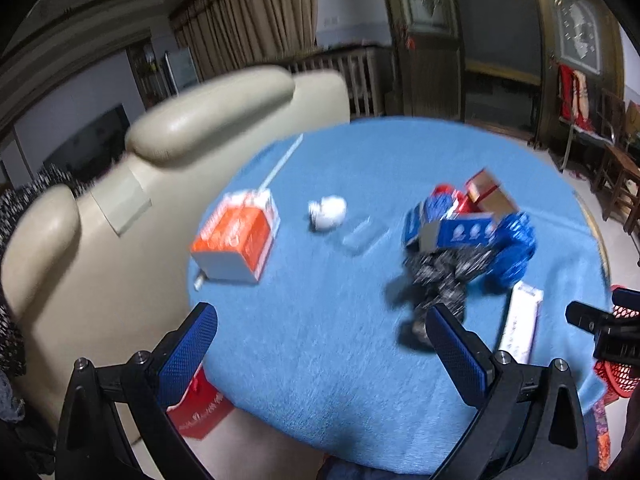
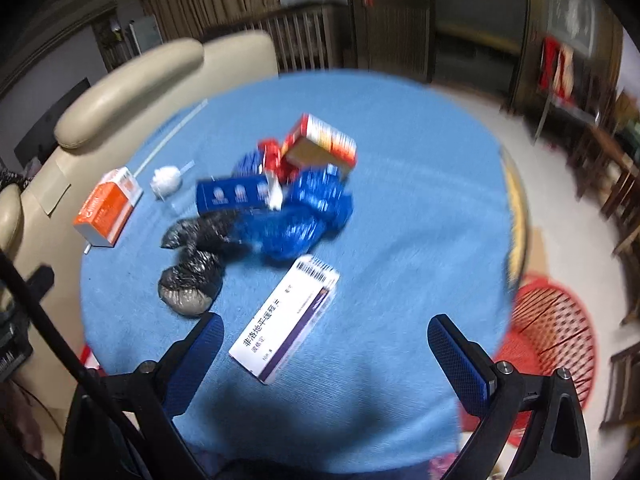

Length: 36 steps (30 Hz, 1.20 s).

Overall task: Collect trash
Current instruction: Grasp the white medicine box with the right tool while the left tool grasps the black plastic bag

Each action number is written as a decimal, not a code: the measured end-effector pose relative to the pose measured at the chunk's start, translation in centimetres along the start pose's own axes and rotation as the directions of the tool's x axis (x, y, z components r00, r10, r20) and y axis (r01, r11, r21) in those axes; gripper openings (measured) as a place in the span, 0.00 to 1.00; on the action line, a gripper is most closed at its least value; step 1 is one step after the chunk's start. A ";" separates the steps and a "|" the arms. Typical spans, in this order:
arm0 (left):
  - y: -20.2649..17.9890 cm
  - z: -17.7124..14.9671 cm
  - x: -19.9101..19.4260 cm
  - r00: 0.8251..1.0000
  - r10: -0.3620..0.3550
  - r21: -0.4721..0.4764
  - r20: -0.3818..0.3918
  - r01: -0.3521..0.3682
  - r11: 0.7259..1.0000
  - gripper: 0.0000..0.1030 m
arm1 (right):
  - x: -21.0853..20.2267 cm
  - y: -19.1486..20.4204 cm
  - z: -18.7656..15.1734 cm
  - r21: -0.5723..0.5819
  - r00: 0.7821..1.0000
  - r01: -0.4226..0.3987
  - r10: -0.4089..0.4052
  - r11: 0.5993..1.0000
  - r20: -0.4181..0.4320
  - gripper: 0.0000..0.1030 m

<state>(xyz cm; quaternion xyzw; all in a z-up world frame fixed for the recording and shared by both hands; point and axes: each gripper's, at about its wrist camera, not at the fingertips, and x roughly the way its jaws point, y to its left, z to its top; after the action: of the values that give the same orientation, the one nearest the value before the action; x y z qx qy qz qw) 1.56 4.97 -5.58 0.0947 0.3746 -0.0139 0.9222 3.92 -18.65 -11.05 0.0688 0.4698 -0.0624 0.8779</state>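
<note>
Trash lies on a round table with a blue cloth (image 1: 340, 360) (image 2: 400, 240). An orange and white box (image 1: 236, 240) (image 2: 108, 210) lies at the left. A crumpled white paper ball (image 1: 328, 212) (image 2: 166, 180) sits beside it. A pile of blue boxes, a red and brown box and a crinkled blue wrapper (image 1: 468, 228) (image 2: 296, 192) sits mid-table, with a black crumpled bag (image 1: 436, 284) (image 2: 192, 272) in front. A long white medicine box (image 1: 520, 324) (image 2: 286, 320) lies nearest. My left gripper (image 1: 322, 352) and my right gripper (image 2: 326, 360) are both open, empty, above the near table edge.
A red mesh basket (image 2: 552, 332) (image 1: 616, 372) stands on the floor right of the table. A cream sofa (image 1: 120, 208) (image 2: 120, 80) runs along the left. A white straw (image 1: 280, 168) lies near the far left edge. Wooden chairs (image 2: 624, 184) stand at the right.
</note>
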 end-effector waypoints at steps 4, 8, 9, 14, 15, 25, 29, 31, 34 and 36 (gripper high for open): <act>0.5 0.0 3.1 0.996 -0.044 -0.020 -0.083 0.043 0.999 1.00 | 4.3 0.5 0.6 0.056 0.991 -0.050 0.057 0.997 -0.123 0.99; -0.4 0.6 4.8 0.987 -0.111 -0.004 -0.119 0.112 0.994 1.00 | 6.6 2.8 0.6 0.049 0.985 -0.025 0.033 0.999 -0.168 0.88; -0.7 0.8 5.2 0.983 -0.129 0.002 -0.129 0.130 0.991 1.00 | 7.2 3.3 0.7 0.043 0.984 -0.013 0.020 0.999 -0.177 0.80; -1.4 1.6 5.9 0.974 -0.172 0.002 -0.148 0.175 0.985 1.00 | 9.8 4.7 0.5 0.057 0.977 -0.011 0.023 0.998 -0.213 0.65; -1.5 1.7 5.9 0.973 -0.177 0.007 -0.148 0.180 0.984 1.00 | 10.0 4.6 0.3 0.061 0.977 -0.007 0.020 0.998 -0.211 0.60; -5.6 2.8 8.2 0.941 -0.274 0.070 -0.201 0.292 0.954 1.00 | 10.7 1.2 -1.8 0.148 0.973 -0.163 0.184 0.976 -0.143 0.32; -8.2 2.9 10.4 0.930 -0.274 0.115 -0.244 0.308 0.944 1.00 | 10.5 -0.8 -2.6 0.172 0.967 -0.219 0.238 0.960 -0.094 0.24; -9.0 2.8 11.1 0.926 -0.276 0.122 -0.259 0.315 0.941 0.81 | 10.3 -1.5 -2.8 0.186 0.962 -0.247 0.264 0.951 -0.070 0.21; -9.4 2.6 12.0 0.912 -0.298 0.117 -0.281 0.340 0.933 0.52 | 8.5 -2.1 -2.1 0.216 0.942 -0.328 0.336 0.920 0.001 0.18; -9.4 2.3 12.5 0.892 -0.343 0.093 -0.296 0.384 0.919 0.37 | 7.3 -2.5 -2.1 0.199 0.938 -0.346 0.344 0.917 0.043 0.16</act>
<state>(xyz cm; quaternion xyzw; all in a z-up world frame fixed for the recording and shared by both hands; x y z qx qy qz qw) 11.21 -4.10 -14.19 0.0924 0.5075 -0.2010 0.8328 5.79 -21.05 -18.43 0.2398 0.4383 0.0452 0.8651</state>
